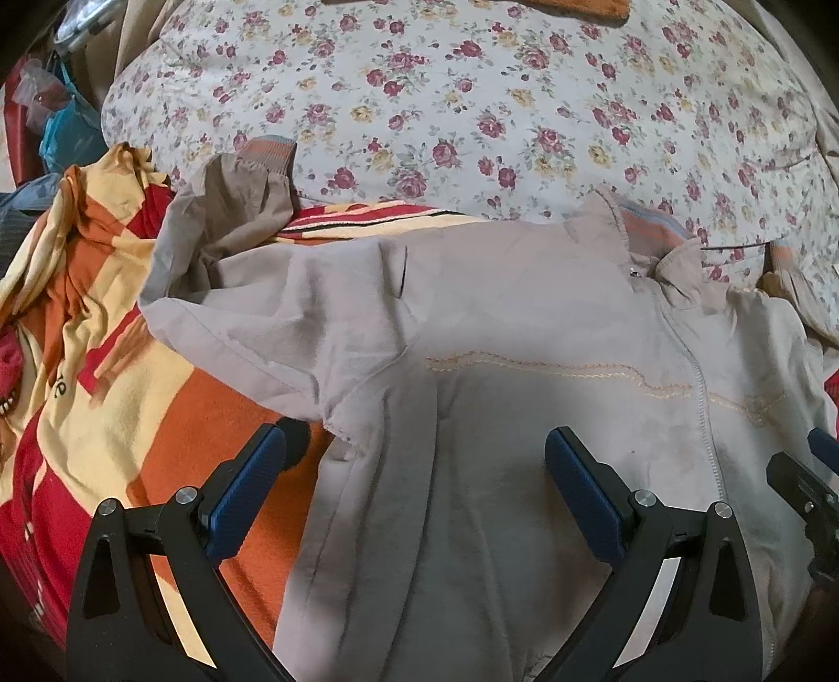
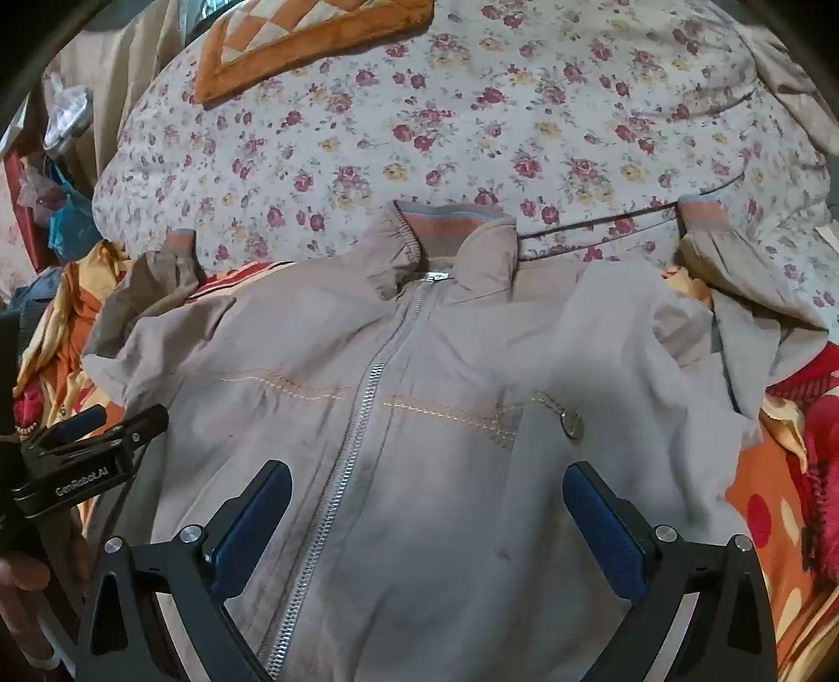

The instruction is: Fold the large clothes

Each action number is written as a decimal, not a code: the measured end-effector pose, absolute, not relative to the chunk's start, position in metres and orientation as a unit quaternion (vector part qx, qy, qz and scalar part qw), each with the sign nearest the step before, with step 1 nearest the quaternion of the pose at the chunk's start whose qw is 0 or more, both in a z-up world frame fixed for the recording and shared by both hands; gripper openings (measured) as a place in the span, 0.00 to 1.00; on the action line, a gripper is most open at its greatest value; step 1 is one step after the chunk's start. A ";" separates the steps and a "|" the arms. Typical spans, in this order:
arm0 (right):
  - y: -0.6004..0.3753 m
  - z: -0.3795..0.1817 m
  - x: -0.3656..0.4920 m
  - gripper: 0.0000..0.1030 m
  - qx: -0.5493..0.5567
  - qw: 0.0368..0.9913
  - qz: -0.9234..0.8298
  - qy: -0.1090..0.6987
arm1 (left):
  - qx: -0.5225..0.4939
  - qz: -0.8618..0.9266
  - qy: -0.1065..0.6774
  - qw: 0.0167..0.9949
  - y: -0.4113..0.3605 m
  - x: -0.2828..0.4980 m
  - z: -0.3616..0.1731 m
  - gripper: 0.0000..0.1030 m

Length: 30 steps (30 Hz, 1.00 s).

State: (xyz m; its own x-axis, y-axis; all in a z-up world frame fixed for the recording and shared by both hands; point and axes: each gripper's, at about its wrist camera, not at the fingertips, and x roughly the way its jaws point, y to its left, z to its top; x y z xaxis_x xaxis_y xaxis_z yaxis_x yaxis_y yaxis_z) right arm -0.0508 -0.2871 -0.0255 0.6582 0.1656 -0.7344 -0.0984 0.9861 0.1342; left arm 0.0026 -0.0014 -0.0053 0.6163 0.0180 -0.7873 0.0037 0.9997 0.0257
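A beige zip-up jacket (image 1: 524,315) lies front up on the bed, its zipper (image 2: 362,398) closed and its striped collar (image 2: 451,220) at the far side. One sleeve (image 1: 230,220) lies bunched at the far left, and the other sleeve (image 2: 734,278) bends off to the right. My left gripper (image 1: 417,448) hovers open over the jacket's left side near the armpit, nothing between its fingers. My right gripper (image 2: 427,472) is open above the chest, just right of the zipper. Each gripper shows in the other's view: the left gripper (image 2: 89,435), the right gripper (image 1: 818,472).
A floral quilt (image 2: 472,115) covers the bed beyond the jacket. An orange, red and yellow striped blanket (image 1: 131,419) lies under and left of it. An orange patterned cloth (image 2: 293,42) sits at the far side. Bags (image 1: 63,120) clutter the far left. A hand (image 2: 21,572) shows bottom left.
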 end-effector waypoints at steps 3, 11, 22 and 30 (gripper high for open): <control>-0.289 -0.028 -0.049 1.00 0.040 0.908 0.061 0.412 | 0.015 0.002 0.440 0.898 -0.003 0.002 -0.005 0.97; -0.298 -0.033 -0.046 1.00 0.054 0.904 0.048 0.421 | 0.007 -0.002 0.437 0.900 -0.004 0.001 -0.006 0.97; -0.298 -0.035 -0.044 1.00 0.053 0.903 0.045 0.424 | -0.001 -0.007 0.428 0.904 -0.003 0.001 -0.008 0.97; -0.297 -0.037 -0.044 1.00 0.052 0.903 0.044 0.425 | 0.003 -0.006 0.427 0.904 -0.004 0.001 -0.009 0.97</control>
